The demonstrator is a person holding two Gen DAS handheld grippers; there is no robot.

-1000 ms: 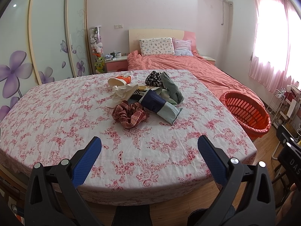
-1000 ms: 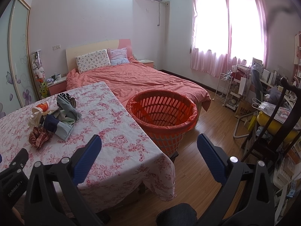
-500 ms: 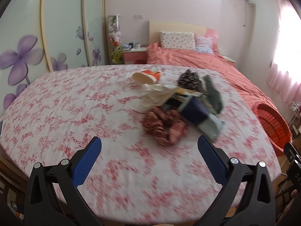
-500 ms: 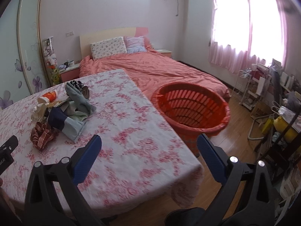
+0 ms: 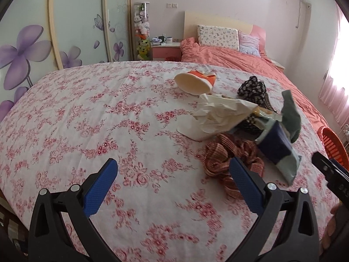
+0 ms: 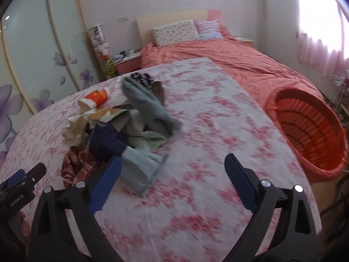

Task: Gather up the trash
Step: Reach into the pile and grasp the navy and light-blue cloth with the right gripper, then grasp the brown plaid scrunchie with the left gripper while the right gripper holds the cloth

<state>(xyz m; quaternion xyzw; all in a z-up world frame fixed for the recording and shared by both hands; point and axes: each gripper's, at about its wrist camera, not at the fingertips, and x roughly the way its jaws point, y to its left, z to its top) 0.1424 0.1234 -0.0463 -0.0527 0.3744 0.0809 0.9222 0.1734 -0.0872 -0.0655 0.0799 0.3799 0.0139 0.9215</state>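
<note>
both grippers approach the pile: left gripper point(image 5: 173, 184) spread empty, right gripper point(image 6: 172, 182) narrowing on nothing; next, grasp the crumpled paper point(image 5: 218, 118) at centre right.

Both cameras look forward and downward along their own fingers, from near above the flowered table point(image 5: 109, 109). The left view faces the wardrobe side, the right view faces the orange basket point(image 6: 309, 131). Both share the pile point(image 5: 235, 126).

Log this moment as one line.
stage: approach | left gripper: open, empty | right gripper: closing, empty | pile: untouched on table | basket: beside table
</note>
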